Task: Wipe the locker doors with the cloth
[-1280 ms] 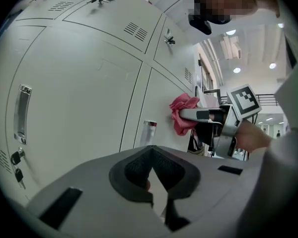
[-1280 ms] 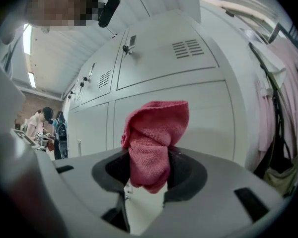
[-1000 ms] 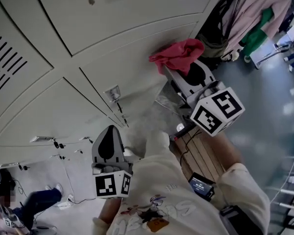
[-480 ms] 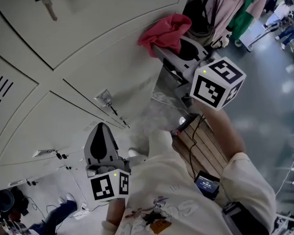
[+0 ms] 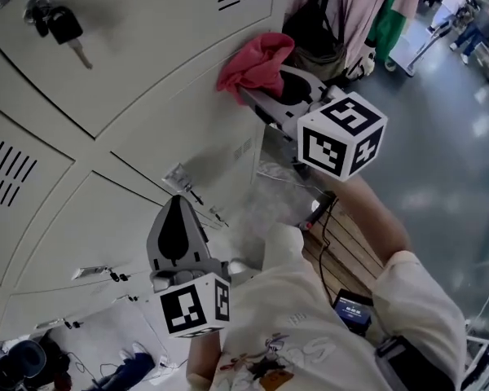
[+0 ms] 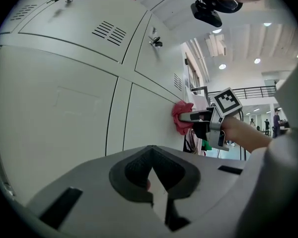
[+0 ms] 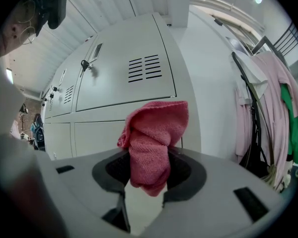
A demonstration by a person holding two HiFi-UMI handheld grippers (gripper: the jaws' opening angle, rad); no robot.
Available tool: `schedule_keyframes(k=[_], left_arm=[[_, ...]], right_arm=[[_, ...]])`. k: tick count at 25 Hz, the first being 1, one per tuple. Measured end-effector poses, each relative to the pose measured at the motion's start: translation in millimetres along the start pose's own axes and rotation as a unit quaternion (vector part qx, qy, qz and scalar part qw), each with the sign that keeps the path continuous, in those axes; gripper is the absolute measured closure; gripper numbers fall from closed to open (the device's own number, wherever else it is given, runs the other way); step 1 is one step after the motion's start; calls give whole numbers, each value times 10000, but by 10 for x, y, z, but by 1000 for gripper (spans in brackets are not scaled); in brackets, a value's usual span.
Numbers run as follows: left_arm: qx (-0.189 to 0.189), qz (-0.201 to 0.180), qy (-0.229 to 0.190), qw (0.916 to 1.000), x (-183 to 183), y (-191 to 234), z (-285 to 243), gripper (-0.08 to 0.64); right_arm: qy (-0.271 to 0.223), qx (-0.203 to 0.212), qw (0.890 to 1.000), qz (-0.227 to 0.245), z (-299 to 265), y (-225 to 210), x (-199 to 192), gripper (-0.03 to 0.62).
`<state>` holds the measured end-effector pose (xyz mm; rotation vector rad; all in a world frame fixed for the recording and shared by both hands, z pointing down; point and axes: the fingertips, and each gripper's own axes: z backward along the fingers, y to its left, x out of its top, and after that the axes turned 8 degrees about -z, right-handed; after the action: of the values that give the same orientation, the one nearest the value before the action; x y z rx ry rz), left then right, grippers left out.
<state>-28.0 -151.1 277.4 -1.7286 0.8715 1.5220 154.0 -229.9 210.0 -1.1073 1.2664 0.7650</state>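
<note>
My right gripper [image 5: 261,96] is clamped on the pink cloth [image 5: 253,59], and the bunched cloth presses against the locker doors [image 5: 147,80], near their edge beside the hanging clothes [image 5: 354,10]. My left gripper [image 5: 178,218] has its jaws together with nothing between them. It hangs close to those doors without touching them, well apart from the cloth.

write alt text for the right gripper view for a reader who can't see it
A crumpled pink-red woven cloth is clamped in the right claw, in front of pale grey metal locker doors. The door above it has a slotted vent and a hanging key; pink and green garments hang at the right.
</note>
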Motion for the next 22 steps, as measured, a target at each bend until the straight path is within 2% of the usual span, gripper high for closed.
schedule_keyframes(k=[9,22], left_arm=[[-141,-69,-34,9999,59,-141,-132,554],[-48,-84,90,9999,-47,-132,-187,554]], right_arm=[[-51,-25,9999,103,-11,-8,-81,430],[216,-208,9995,98,-46,-147,-702,431]])
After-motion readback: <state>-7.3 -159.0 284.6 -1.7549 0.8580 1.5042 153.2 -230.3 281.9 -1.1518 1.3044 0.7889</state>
